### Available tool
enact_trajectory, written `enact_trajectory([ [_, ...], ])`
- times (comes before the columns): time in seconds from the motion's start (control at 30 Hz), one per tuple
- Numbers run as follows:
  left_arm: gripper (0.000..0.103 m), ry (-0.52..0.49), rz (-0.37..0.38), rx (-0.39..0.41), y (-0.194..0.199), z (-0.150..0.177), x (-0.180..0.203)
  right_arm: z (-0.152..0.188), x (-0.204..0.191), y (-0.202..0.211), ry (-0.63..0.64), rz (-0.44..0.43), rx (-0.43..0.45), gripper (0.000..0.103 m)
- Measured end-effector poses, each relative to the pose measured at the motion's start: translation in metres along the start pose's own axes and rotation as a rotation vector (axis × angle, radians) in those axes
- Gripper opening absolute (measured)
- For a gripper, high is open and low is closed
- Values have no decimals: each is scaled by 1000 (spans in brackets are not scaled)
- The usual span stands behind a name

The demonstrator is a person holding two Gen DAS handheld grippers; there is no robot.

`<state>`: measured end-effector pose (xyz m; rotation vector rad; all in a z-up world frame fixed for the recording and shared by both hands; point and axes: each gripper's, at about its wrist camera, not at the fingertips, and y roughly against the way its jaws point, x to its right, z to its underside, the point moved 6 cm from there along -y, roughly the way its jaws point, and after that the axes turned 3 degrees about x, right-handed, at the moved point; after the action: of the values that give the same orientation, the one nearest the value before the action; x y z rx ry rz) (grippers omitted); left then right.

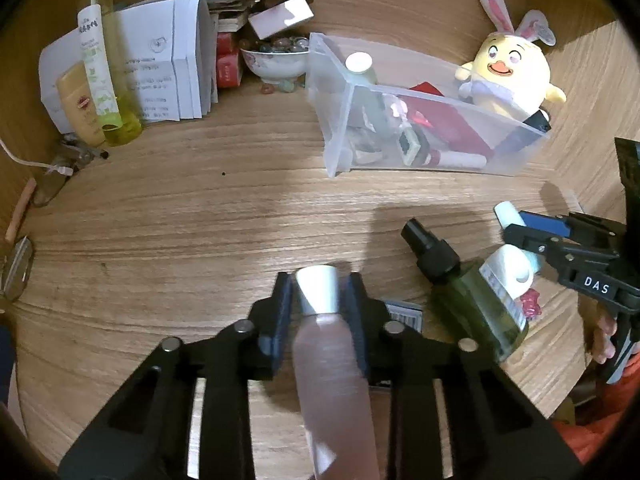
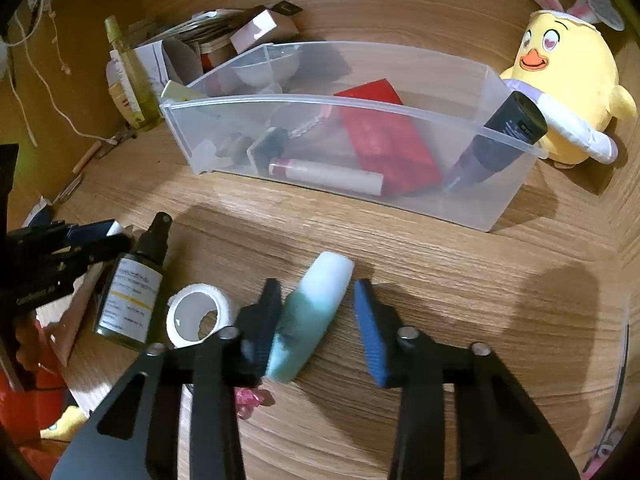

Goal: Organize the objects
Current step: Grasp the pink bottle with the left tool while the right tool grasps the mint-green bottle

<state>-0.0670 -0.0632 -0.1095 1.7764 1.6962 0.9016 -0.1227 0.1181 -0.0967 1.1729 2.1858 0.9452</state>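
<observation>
Nearest the left wrist camera, a pink bottle [image 1: 332, 364] with a silver cap lies lengthwise between the fingers of the left gripper [image 1: 320, 304]; both blue pads press against it just below the cap, so that gripper is clamped on it; the bottle's lower end is blurred and cut off by the frame edge. Nearest the right wrist camera, a teal and white bottle [image 2: 310, 316] lies tilted on the wooden table [image 2: 460, 320] between the fingers of the right gripper [image 2: 318, 322]; the left pad touches its side, while the right pad stands clear with bare table showing in the gap, so the jaws are apart around it, not gripping.

Only the left view shows the bowl of glass beads [image 1: 276, 60], the stack of white papers [image 1: 160, 72] and the yellow-green tubes [image 1: 100, 80] plainly. Only the right view shows the clear bin [image 2: 516, 184] side-on, with a red box [image 2: 384, 140], a white tube [image 2: 328, 174] and a dark bottle [image 2: 496, 144] leaning at its right end; it also shows the roll of white tape [image 2: 196, 314] as a ring, just beside the dark green spray bottle [image 2: 132, 292]. The yellow plush chick [image 2: 568, 88] sits behind the bin in both views; in the right view its ears are cut off. A small pink thing under the right gripper is too hidden to make out.
</observation>
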Motion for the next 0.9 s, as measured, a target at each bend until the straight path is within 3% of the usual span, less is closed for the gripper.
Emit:
enact_trajectory([
  [0.07, 21, 9, 4, 2, 0, 0, -1, 1, 2, 0, 9, 6, 2, 22],
  [0.37, 20, 58, 9, 24, 6, -10, -8, -2, 14, 6, -43, -9, 34, 22],
  [0.9, 20, 29, 29, 182, 52, -54, 12, -25, 28, 49, -80, -13, 167, 22],
])
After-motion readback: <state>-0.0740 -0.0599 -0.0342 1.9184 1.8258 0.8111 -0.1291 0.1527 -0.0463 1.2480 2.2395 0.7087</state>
